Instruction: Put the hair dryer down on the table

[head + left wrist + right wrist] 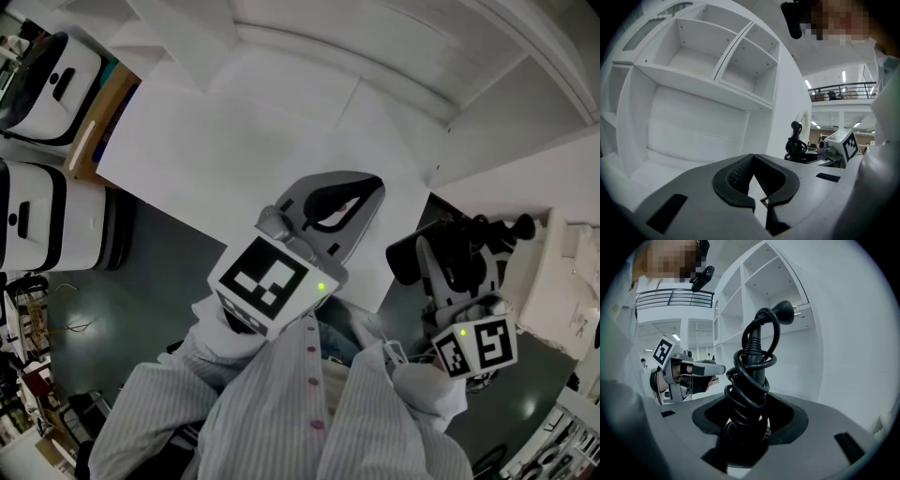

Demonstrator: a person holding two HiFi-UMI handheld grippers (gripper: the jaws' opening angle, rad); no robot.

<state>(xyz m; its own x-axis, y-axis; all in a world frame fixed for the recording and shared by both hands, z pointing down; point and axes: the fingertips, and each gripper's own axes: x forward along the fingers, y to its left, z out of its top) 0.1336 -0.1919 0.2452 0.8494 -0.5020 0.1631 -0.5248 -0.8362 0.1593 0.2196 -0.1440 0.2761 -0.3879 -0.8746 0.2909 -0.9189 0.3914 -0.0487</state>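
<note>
Left gripper (752,159): jaws pressed together at the tips, with only a thin wedge of light behind them and nothing between. It is held over the near edge of the counter (234,141).
Right gripper (746,422): clamped low on the handle of the hair dryer (751,363), which runs out along the jaws.
Hair dryer: carried in the right gripper, off the counter. In the head view it sits past the counter's right corner, over the floor (159,253).
Cord (736,394): black and glossy, wound in tight loops round the handle. Its plug (784,312) sticks out at the far end.
Pads (736,176): dark, with finely ribbed inner faces, set in smooth grey bodies. Each body carries a marker cube (269,281) of black-and-white squares.
Counter: flat, matt white.
Shelf unit (717,61): white, with open square compartments, rising at the counter's far side.
Floor: dark grey-green and smooth.
Sleeves (272,403): pale, finely striped cloth.
</note>
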